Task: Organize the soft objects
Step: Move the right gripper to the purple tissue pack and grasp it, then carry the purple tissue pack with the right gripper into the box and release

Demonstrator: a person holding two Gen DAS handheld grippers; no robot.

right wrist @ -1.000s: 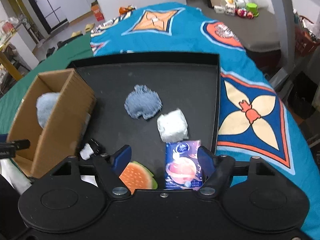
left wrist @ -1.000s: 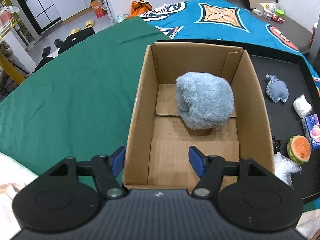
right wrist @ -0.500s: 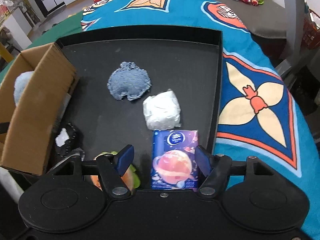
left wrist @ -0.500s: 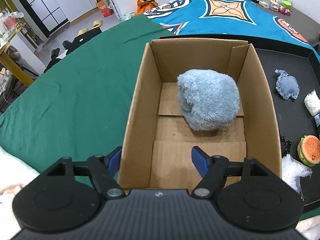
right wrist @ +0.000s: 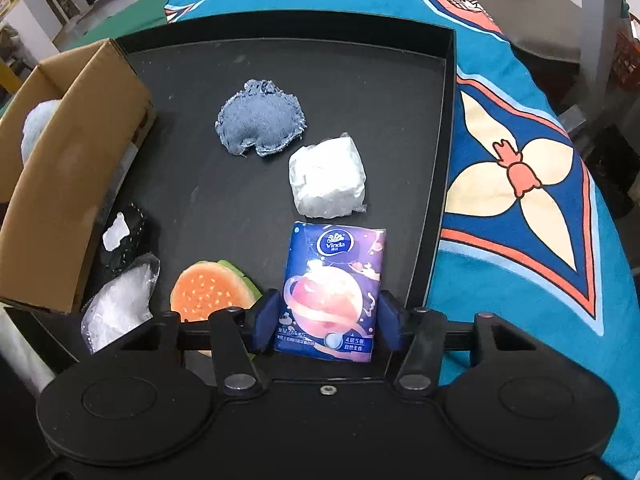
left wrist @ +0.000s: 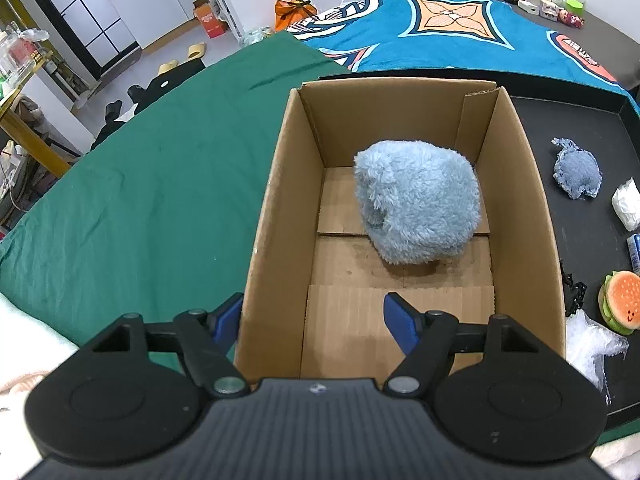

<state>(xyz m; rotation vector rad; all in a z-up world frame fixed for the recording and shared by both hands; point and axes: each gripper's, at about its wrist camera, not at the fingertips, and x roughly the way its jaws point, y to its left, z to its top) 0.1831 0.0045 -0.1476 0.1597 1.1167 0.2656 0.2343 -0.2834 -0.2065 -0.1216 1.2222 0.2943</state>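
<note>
A cardboard box holds a fluffy light-blue plush. My left gripper is open and empty, its fingers straddling the box's near left wall. My right gripper is low over the black tray, its blue pads on either side of a purple tissue pack, close to or touching its sides. On the tray also lie a denim pouch, a white wrapped bundle and a burger plush.
A clear plastic bag and a black item with a white tag lie by the box. A green cloth lies left of the box, a blue patterned cloth right of the tray.
My right gripper has moved down and forward over the tissue pack and its fingers have narrowed around it. The left view has shifted slightly closer to the box.
</note>
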